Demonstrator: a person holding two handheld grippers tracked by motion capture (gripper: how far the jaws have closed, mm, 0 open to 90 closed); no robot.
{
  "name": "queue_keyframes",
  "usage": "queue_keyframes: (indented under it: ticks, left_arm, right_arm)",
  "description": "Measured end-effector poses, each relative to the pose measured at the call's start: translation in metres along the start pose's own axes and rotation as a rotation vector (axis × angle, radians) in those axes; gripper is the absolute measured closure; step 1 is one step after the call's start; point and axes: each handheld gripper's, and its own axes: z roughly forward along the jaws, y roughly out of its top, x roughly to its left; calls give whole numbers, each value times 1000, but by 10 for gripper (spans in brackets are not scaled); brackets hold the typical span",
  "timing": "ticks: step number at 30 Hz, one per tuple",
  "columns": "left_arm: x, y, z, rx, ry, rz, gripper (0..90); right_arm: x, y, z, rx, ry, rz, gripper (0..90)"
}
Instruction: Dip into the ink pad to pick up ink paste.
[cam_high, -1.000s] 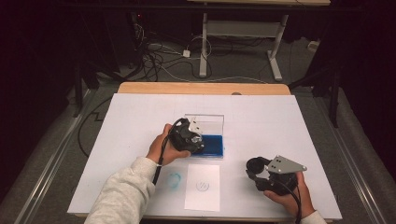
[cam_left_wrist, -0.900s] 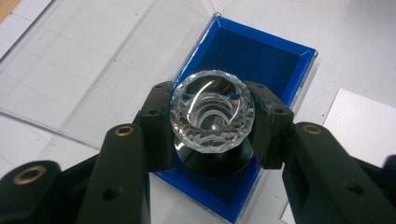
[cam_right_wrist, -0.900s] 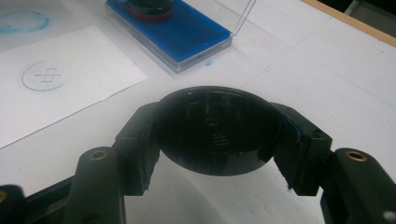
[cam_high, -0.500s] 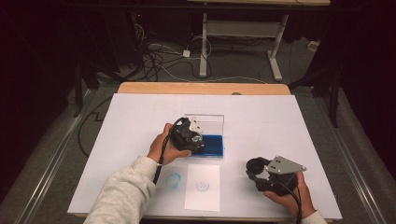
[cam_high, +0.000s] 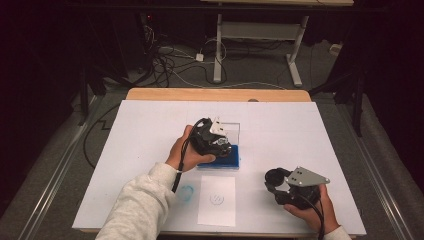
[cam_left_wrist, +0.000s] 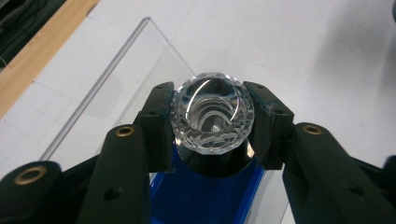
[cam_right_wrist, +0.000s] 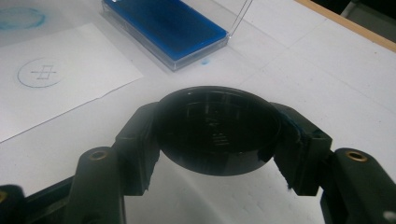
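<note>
Stamp inked, impression pending: the left gripper (cam_left_wrist: 212, 128) pinches a clear faceted-glass round stamp (cam_left_wrist: 212, 119) above the blue ink pad (cam_high: 220, 159), the right gripper (cam_right_wrist: 217, 135) clamps its black round cap (cam_right_wrist: 217, 128), beside the already-marked white paper sheet (cam_high: 216, 200).

Between the left jaws, a clear faceted glass-like stamp (cam_left_wrist: 212, 114); in the right jaws, a glossy black cap (cam_right_wrist: 217, 128); beyond, matt paper (cam_right_wrist: 56, 79).

I see the ink tray (cam_high: 231, 161) mid-table (cam_high: 150, 125), the paper sheet (cam_high: 216, 200) just before it, a smudge (cam_high: 186, 193) left of that sheet.
</note>
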Motion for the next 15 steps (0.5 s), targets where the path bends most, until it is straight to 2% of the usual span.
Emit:
queue_keyframes:
  ticks: [7,9,11,15]
  left_arm:
    - [1,14,-13,-2,7,26,549]
    - [0,15,-12,8,12,33,548]
    - [1,14,-10,6,1,23,549]
    - [0,12,-1,25,-7,19,549]
  right_arm:
    - [1,0,0,2,-5,-4,382]
    - [1,1,-1,-9,-14,-14,382]
    - [2,2,-2,-18,-17,-21,382]
    - [3,1,-1,-10,-19,-17,382]
